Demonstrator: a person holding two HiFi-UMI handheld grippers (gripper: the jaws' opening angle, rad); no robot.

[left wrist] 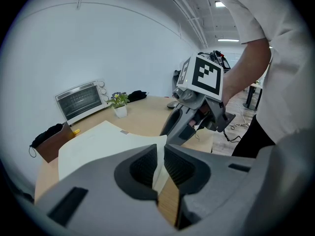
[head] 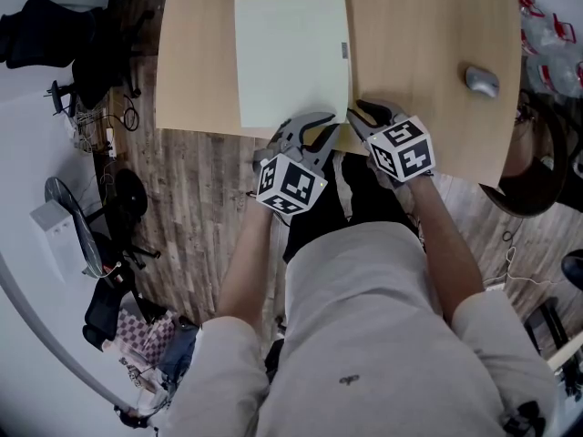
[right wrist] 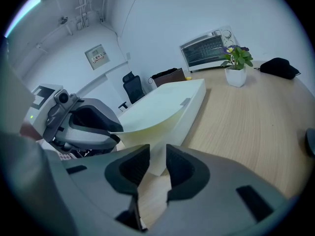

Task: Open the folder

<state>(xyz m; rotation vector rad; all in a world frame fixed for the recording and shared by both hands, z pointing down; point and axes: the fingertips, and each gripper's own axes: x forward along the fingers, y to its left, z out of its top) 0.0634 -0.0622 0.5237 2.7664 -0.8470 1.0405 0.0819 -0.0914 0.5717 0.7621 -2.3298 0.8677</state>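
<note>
The bench (head: pixel 428 25) carries the folder (head: pixel 291 53) just ahead of the fingers (left wrist: pixel 142 166), its near corner clamped by left gripper (head: pixel 317 127) and right gripper (head: pixel 361 113), cover bowed up there; opening looks under way, next needing that cover swung over.

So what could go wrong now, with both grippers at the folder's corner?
The left gripper pinches only the thin cover's edge, already bowed; it may slip or crease. The folder lies close to the table's near edge, so if the right gripper does not hold the lower part, lifting might drag it off.
</note>
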